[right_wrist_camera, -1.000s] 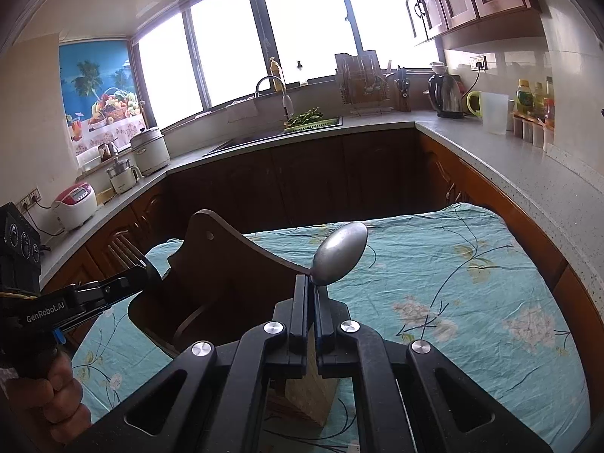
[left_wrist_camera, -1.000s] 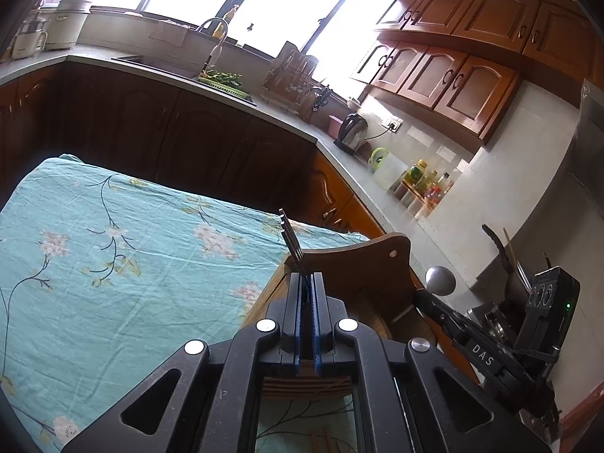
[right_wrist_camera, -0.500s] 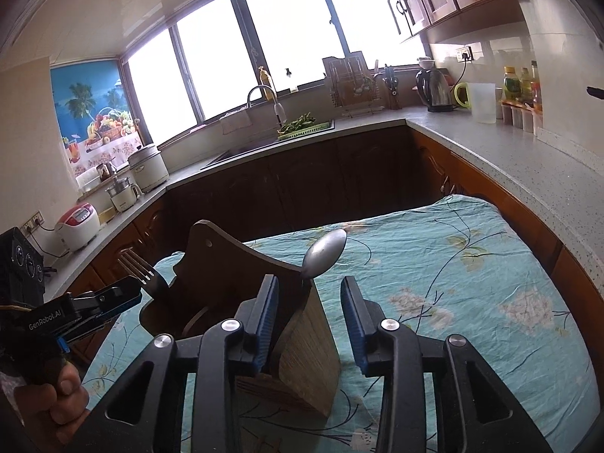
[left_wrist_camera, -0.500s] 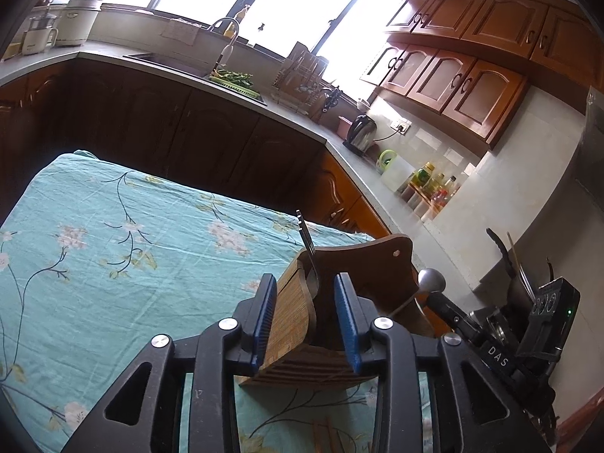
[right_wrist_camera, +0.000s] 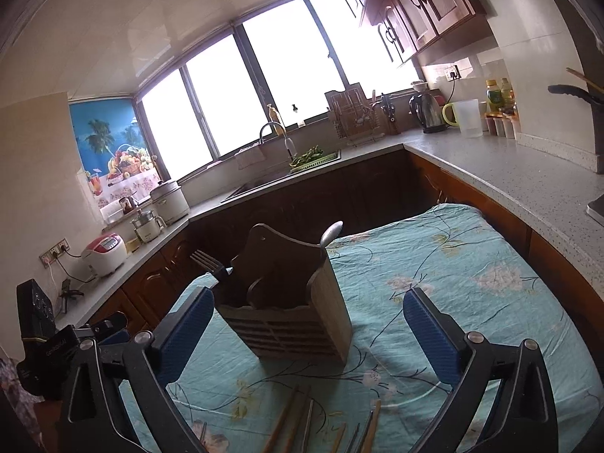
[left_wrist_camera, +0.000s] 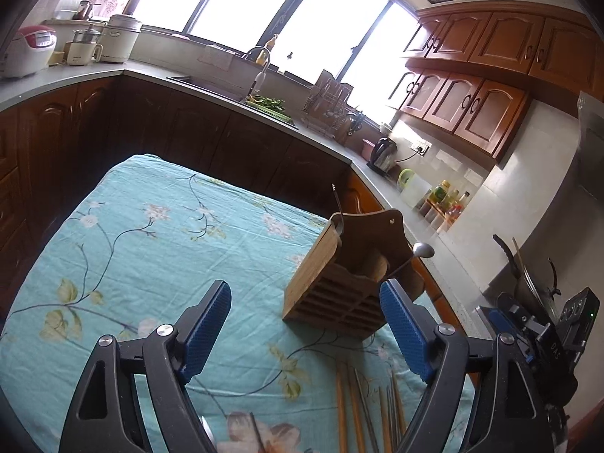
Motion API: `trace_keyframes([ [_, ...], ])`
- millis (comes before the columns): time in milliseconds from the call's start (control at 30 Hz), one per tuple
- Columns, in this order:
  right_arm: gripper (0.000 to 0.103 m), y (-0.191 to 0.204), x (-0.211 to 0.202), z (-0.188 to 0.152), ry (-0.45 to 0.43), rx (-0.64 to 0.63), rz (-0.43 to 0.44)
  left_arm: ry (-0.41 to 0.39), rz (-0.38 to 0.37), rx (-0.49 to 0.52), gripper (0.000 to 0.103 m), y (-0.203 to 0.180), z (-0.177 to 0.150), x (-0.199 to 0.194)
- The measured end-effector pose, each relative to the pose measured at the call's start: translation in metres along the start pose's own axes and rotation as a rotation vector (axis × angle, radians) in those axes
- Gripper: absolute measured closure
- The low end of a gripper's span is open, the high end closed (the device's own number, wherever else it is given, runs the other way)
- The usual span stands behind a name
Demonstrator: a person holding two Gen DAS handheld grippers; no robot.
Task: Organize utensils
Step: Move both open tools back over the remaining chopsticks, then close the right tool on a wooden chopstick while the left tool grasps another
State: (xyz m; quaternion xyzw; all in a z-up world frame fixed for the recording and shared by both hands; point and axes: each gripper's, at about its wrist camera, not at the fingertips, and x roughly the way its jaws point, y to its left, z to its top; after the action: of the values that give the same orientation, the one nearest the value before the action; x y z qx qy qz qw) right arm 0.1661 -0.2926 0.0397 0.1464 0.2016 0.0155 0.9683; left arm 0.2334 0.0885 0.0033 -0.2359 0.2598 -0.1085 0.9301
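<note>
A wooden utensil holder (left_wrist_camera: 339, 287) (right_wrist_camera: 290, 302) stands on the table with the teal flowered cloth (left_wrist_camera: 132, 264) (right_wrist_camera: 453, 283). A fork (left_wrist_camera: 337, 207) (right_wrist_camera: 211, 264) stands in its one side and a spoon (left_wrist_camera: 421, 251) (right_wrist_camera: 332, 232) in the other. Several chopsticks (left_wrist_camera: 362, 407) (right_wrist_camera: 302, 422) lie on the cloth in front of the holder. My left gripper (left_wrist_camera: 305, 332) is open and empty, back from the holder. My right gripper (right_wrist_camera: 309, 336) is open and empty, also back from it. The right gripper shows at the right edge of the left wrist view (left_wrist_camera: 536, 332).
Dark wood cabinets and a grey counter (right_wrist_camera: 490, 158) wrap around the table on three sides. A sink (right_wrist_camera: 279, 173), kettle (right_wrist_camera: 426, 113), rice cookers (left_wrist_camera: 30, 49) and bottles (left_wrist_camera: 449, 200) stand on the counter.
Both grippers opened, letting go of the fork and the spoon, which now stand in the holder. Both grippers pulled back and up from the holder.
</note>
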Motion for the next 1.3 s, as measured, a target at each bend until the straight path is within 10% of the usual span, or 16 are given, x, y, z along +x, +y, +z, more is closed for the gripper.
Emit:
trace_keyframes([
  [433,0.001,0.004,-0.074,-0.056,0.032,-0.010,-0.020,0.036,0.057,0.090,0.019,-0.025,-0.061,-0.094],
  [1033,0.003,-0.020,-0.055,-0.090,0.164,0.006,-0.079,0.232,0.076,0.166,0.020,-0.051,-0.061,-0.050],
  [1300,0.040,-0.029,-0.023,-0.091,0.249,0.019,-0.104,0.287,0.075,0.221,0.023,-0.067,-0.055,-0.008],
])
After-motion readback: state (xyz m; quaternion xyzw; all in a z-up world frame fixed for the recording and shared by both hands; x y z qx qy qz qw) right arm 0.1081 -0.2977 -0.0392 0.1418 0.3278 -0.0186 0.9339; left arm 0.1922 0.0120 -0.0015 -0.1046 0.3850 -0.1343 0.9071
